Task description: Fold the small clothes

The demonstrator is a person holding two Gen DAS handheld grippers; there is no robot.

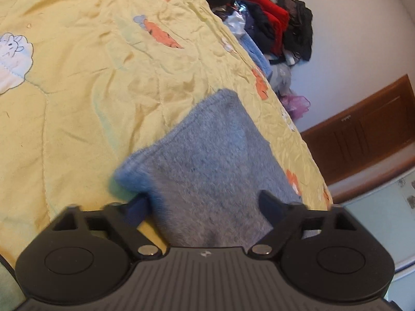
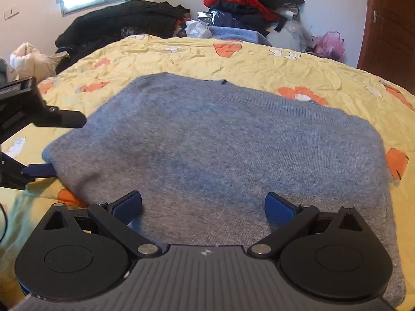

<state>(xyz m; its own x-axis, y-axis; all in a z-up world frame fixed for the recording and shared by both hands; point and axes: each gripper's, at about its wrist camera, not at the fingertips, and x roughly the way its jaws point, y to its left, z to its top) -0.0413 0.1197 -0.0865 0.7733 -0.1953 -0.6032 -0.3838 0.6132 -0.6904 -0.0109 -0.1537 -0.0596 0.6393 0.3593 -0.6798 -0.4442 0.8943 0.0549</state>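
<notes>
A grey-blue knit sweater (image 2: 220, 145) lies folded on the yellow quilt (image 2: 181, 59); it also shows in the left wrist view (image 1: 207, 160). My left gripper (image 1: 205, 204) is open at the sweater's left edge, one finger under the folded edge and one above it. It shows at the left of the right wrist view (image 2: 52, 142). My right gripper (image 2: 203, 207) is open and low over the sweater's near edge, fingers spread, holding nothing.
A pile of red, black and blue clothes (image 2: 246, 7) is heaped past the bed's far edge. Dark clothing (image 2: 124, 23) lies at the far left. A brown door (image 2: 389, 20) stands at right. The quilt's edge drops off to the right in the left wrist view (image 1: 298, 155).
</notes>
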